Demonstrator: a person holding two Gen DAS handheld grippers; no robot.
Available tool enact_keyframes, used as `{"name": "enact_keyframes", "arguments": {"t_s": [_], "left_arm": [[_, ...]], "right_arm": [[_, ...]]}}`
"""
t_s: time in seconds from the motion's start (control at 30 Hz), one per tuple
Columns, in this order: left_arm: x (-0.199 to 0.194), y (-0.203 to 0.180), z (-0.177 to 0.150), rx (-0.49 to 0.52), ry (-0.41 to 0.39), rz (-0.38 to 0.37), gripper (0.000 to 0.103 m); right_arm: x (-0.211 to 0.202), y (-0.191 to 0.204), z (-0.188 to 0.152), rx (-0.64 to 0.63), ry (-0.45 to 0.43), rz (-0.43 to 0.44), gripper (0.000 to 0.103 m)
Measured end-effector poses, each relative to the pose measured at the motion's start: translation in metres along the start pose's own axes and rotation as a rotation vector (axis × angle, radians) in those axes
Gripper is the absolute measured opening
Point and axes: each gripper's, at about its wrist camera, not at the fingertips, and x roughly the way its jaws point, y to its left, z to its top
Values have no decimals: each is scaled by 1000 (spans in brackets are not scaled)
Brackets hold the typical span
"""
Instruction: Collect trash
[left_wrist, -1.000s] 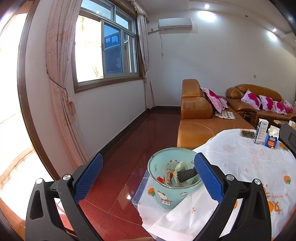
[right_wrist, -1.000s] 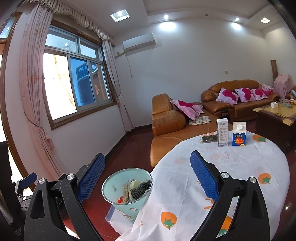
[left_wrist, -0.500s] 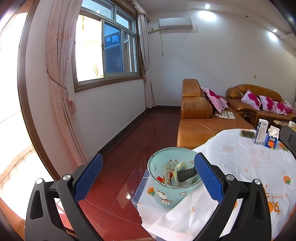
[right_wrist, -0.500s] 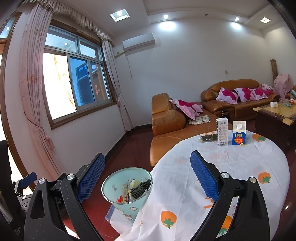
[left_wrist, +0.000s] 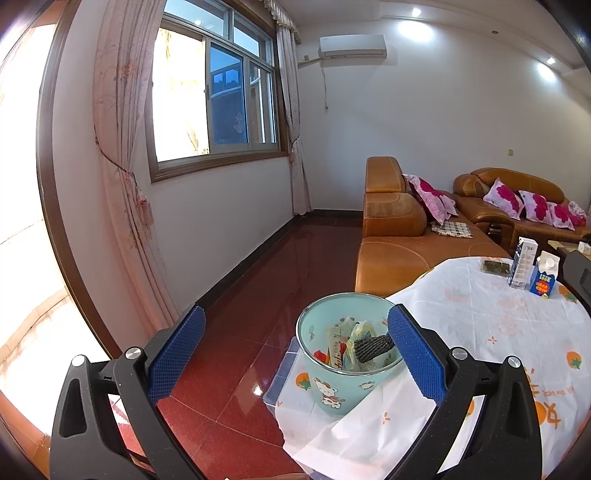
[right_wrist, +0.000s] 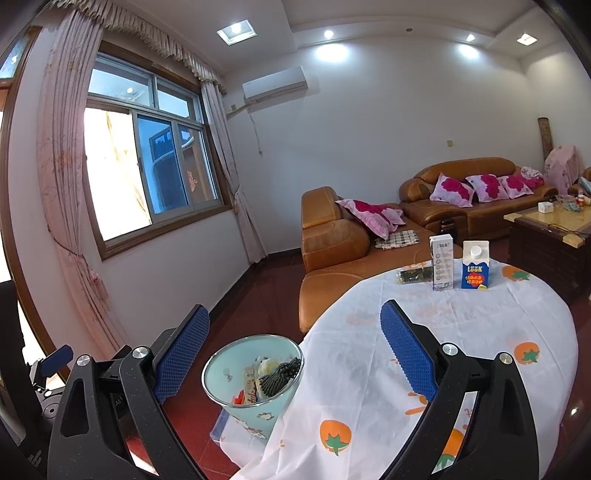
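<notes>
Light blue with little cartoon pictures, the trash bin (left_wrist: 341, 360) stands on the red tile floor (left_wrist: 258, 325), tucked right against the edge of the round table. Wrappers and a dark knobbly piece of trash (left_wrist: 373, 347) lie inside it; its top is open. The white tablecloth (right_wrist: 461, 332) with orange tomato prints hangs down beside the bin and touches its side.

The left gripper (left_wrist: 295, 332) is spread wide with nothing between its blue pads; it hangs above the floor and the bin's rim. The right gripper (right_wrist: 295, 339) is spread wide too, holding nothing, above the bin and the table edge.

At the far edge of the table stand a white carton (right_wrist: 442, 262) and a blue carton (right_wrist: 475, 265), close together. A dark snack packet (right_wrist: 413, 275) lies just beside the white one. The rest of the cloth is bare.

Left of the bin the floor is open, running to the wall under the window (left_wrist: 218, 99). An orange leather sofa (left_wrist: 391, 236) sits behind the table.
</notes>
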Motion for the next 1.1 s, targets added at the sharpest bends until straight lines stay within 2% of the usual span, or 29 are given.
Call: {"name": "enact_keyframes", "arguments": {"t_s": [0.53, 0.7, 0.9, 1.1], "left_arm": [[-3, 1, -2, -9, 3, 0, 97], [1, 0, -1, -17, 14, 42, 97], [3, 2, -4, -50, 45, -40, 97], [4, 0, -5, -39, 47, -15, 97]], "right_arm": [[-2, -2, 0, 6, -1, -2, 93], [-2, -2, 0, 6, -1, -2, 93], [0, -2, 0, 11, 5, -6, 93], [1, -4, -2, 15, 10, -12, 93]]}}
